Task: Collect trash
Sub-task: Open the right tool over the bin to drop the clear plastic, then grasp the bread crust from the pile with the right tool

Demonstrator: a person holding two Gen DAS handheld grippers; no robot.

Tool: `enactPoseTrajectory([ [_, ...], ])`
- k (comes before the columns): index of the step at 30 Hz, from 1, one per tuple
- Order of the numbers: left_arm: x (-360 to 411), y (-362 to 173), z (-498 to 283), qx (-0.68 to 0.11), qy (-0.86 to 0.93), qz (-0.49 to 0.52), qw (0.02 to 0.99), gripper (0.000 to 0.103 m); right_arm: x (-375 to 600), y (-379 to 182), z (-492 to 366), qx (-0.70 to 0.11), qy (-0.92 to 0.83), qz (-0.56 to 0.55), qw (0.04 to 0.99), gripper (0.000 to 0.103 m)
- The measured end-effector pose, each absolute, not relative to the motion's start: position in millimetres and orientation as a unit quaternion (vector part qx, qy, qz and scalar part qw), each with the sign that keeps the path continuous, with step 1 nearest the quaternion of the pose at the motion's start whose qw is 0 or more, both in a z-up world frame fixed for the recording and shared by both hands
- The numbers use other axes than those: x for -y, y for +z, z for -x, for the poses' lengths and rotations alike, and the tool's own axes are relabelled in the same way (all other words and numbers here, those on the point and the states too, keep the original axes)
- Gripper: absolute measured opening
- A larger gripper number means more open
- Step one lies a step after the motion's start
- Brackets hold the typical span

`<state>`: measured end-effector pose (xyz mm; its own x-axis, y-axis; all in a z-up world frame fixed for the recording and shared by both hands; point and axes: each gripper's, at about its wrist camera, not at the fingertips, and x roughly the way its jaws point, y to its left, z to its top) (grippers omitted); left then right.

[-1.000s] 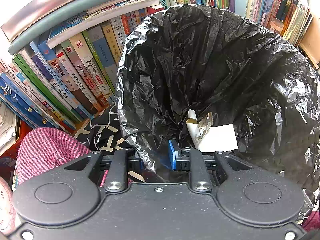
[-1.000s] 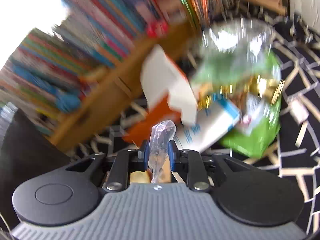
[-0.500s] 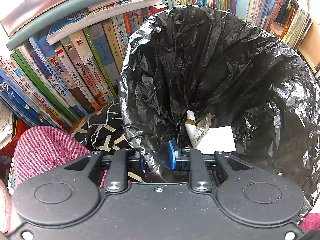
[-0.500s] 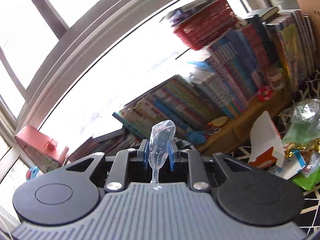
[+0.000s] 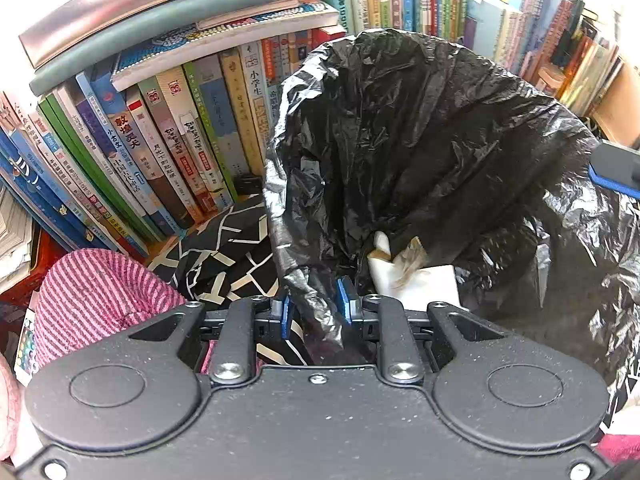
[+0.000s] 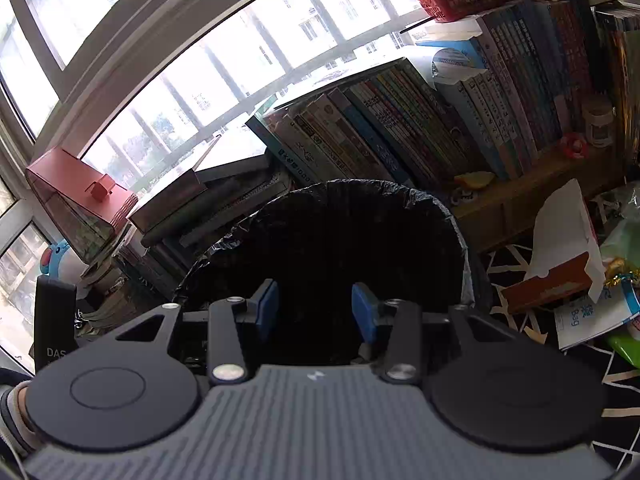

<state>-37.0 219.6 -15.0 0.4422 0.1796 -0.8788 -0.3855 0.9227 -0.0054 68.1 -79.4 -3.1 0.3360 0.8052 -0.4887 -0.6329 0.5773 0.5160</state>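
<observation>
Bookshelves [image 5: 168, 148] wall this corner in, glossy spines leaning shoulder to shoulder, flat volumes stacked on top, and a big bright window [image 6: 168, 64] glares behind them in the right wrist view. Front and centre is the black trash bag [image 5: 432, 152], thin crinkled plastic catching the light, its mouth gaping wide. The left gripper [image 5: 316, 312] has its blue pads clamped tight on the bag's near rim, a twisted fold of film pinched between them. Down in the bag lies crumpled white paper [image 5: 416, 280] with a brownish scrap on it; how deep it sits is hard to judge against all that black. The right gripper [image 6: 316, 312] hangs just over the bag's opening, jaws spreading apart, nothing between the blue pads, only darkness below; from that side the bag's inside is a black void. More rubbish waits on the black-and-white patterned floor [image 6: 616, 380]: a white and orange carton [image 6: 560, 264], a blue-printed paper, green plastic cut off at the frame's edge. A pink striped fabric [image 5: 96, 300] crowds the left side, shelves hemming the bag close behind.
</observation>
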Motion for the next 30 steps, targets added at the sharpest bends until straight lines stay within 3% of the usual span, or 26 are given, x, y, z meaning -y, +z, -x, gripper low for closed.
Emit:
enactPoseTrajectory([
  [10, -217, -6, 49, -0.477, 0.146, 0.098, 0.861, 0.024, 88, 0, -74, -0.356, 0.423, -0.118, 0.825, 0.069],
  [14, -219, -6, 51, -0.462, 0.151, 0.095, 0.869, 0.037, 95, 3, -78, -0.349, 0.413, -0.126, 0.832, 0.072],
  [18, -220, -9, 54, -0.445, 0.136, 0.101, 0.880, 0.037, 102, 5, -80, -0.340, 0.399, -0.129, 0.842, 0.073],
  [25, -220, -10, 51, -0.454, 0.146, 0.101, 0.873, 0.023, 124, 7, -90, -0.314, 0.354, -0.140, 0.870, 0.074],
  [30, -217, -10, 47, -0.465, 0.151, 0.085, 0.868, 0.022, 144, 0, -102, -0.295, 0.297, -0.159, 0.894, 0.074],
])
